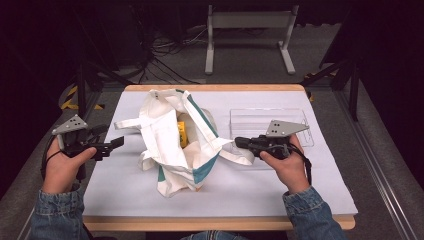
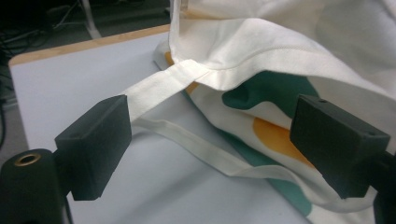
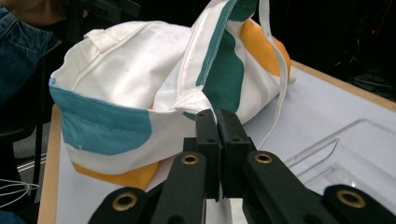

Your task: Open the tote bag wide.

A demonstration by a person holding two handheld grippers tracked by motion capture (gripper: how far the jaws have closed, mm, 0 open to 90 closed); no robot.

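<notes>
- While both hands hold grippers over a white-covered table [image 1: 280,195], a white tote bag [image 1: 167,135] with teal and orange patches slumps at its centre.
- Left gripper [image 2: 210,135]: jaws spread wide, empty, flanking one bag strap [image 2: 154,91] without touching it.
- Right gripper [image 3: 217,122]: jaws pressed together at the bag's rim; whether cloth is pinched cannot be told.
- Clear plastic tray [image 1: 305,125] lies just beyond the right hand [image 1: 285,162].
</notes>
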